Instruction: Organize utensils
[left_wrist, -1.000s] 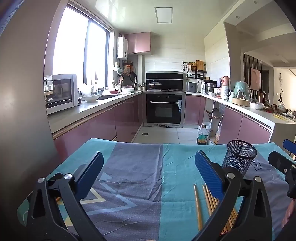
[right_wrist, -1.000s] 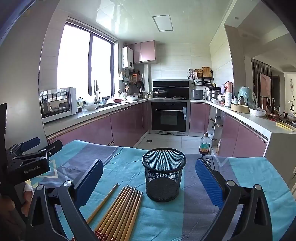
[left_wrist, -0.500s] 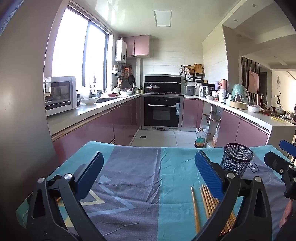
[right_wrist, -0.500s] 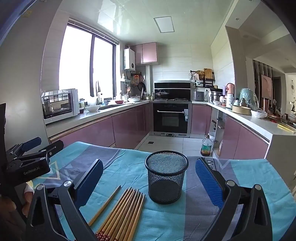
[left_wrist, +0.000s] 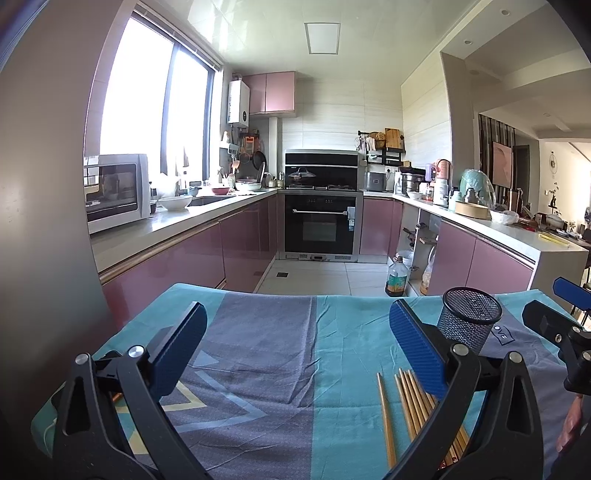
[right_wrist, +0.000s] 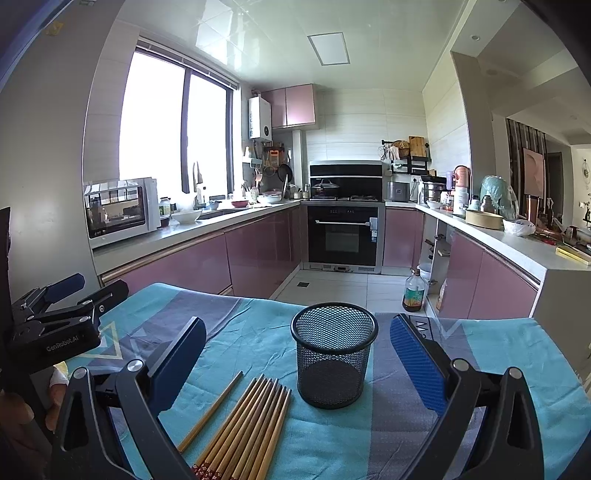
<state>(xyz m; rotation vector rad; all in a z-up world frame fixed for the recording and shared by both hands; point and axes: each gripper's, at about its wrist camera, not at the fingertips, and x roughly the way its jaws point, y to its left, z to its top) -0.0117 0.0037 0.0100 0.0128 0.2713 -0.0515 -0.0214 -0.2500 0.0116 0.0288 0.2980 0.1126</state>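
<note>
A black mesh cup (right_wrist: 333, 360) stands upright and empty on the teal and grey tablecloth (right_wrist: 258, 332). Just left of it lies a row of several wooden chopsticks (right_wrist: 245, 432), with one more chopstick (right_wrist: 210, 411) apart on their left. My right gripper (right_wrist: 295, 350) is open above the cloth, the cup between its fingers but farther off. My left gripper (left_wrist: 295, 339) is open over bare cloth. In the left wrist view the mesh cup (left_wrist: 469, 323) and the chopsticks (left_wrist: 410, 402) lie to the right, partly hidden behind my right finger. Nothing is held.
The other gripper (left_wrist: 554, 325) shows at the right edge of the left wrist view, and the left one (right_wrist: 55, 317) at the left edge of the right wrist view. Beyond the table's far edge (left_wrist: 295, 293) is a kitchen floor with a bottle (right_wrist: 413, 291).
Both views have tilted slightly, so the table and the mesh cup sit a little lower in the frame. Both grippers stay open and nothing on the cloth has moved.
</note>
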